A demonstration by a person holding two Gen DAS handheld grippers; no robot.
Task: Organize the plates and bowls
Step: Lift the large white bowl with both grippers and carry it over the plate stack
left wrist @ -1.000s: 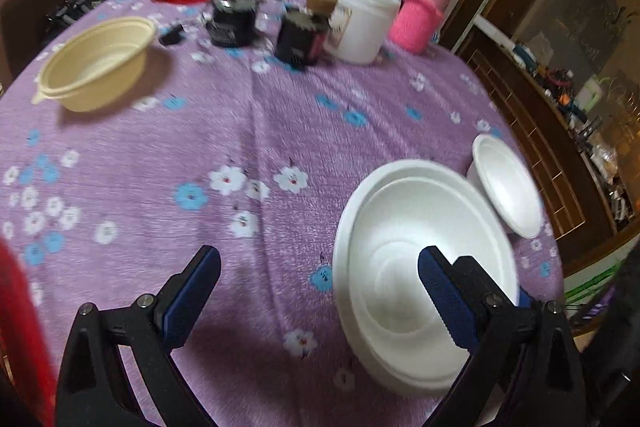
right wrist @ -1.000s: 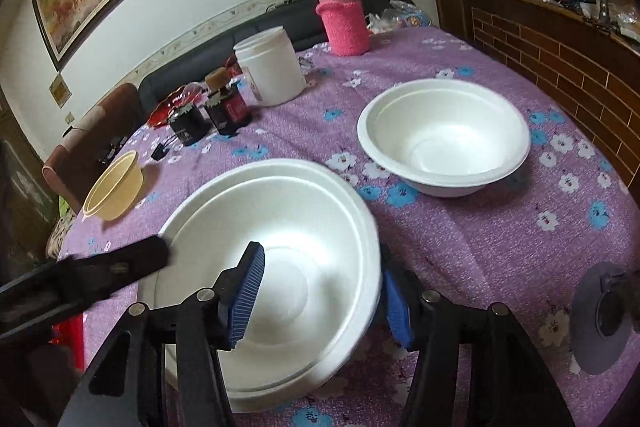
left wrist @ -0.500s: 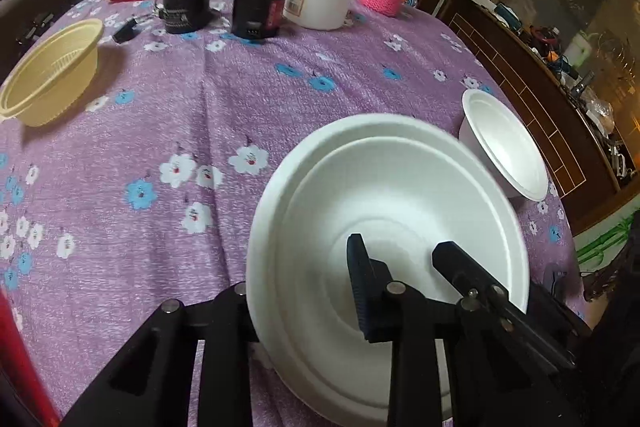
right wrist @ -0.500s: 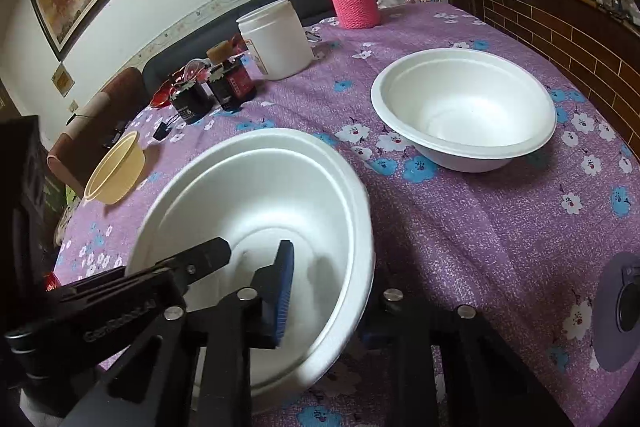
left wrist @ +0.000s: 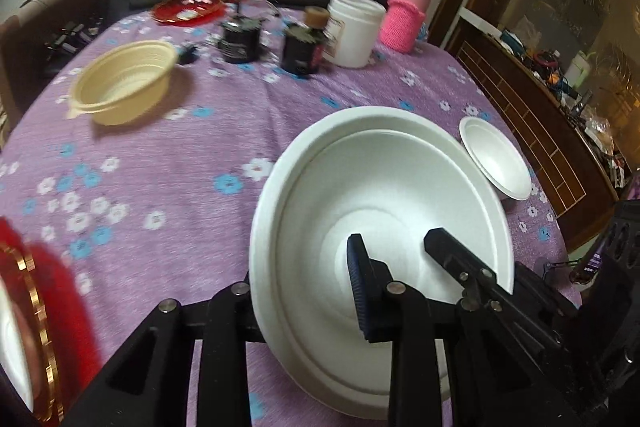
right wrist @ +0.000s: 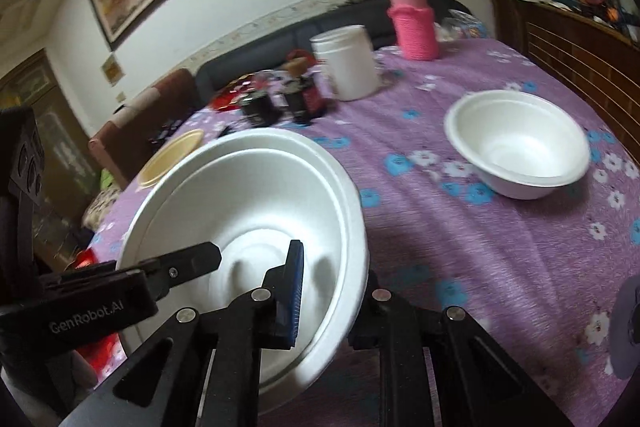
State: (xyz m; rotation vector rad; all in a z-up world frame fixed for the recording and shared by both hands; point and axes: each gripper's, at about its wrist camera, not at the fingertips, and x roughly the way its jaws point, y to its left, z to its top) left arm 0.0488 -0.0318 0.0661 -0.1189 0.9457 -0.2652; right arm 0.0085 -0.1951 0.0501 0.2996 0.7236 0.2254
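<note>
Both grippers are clamped on the same large white bowl, one on each side of its rim. The left gripper pinches the rim with one jaw inside the bowl and one outside under it; the right gripper does the same on the opposite side, its blue-padded jaw against the inner wall. In each wrist view the other gripper's inner jaw shows inside the bowl.

A second rim line runs just inside the outer one, so this may be two bowls nested together, though that is not certain. A two-sided hold suits a light, wide foam-like bowl: it keeps the bowl level and stops the thin rim from flexing, and it would also suit pulling nested bowls apart. Whether the bowl rests on the purple flowered tabletop or is lifted off it cannot be told.

Measured from the large bowl, a smaller white bowl sits on the far right, well apart and probably the partner for stacking. A beige bowl lies far to the left. Beyond the large bowl stand a white jar, a bottle in a pink knitted sleeve and dark jars.

The only legible writing is "GenRobot.AI" on the left gripper's body in the right wrist view; the jar labels are too blurred to read.
</note>
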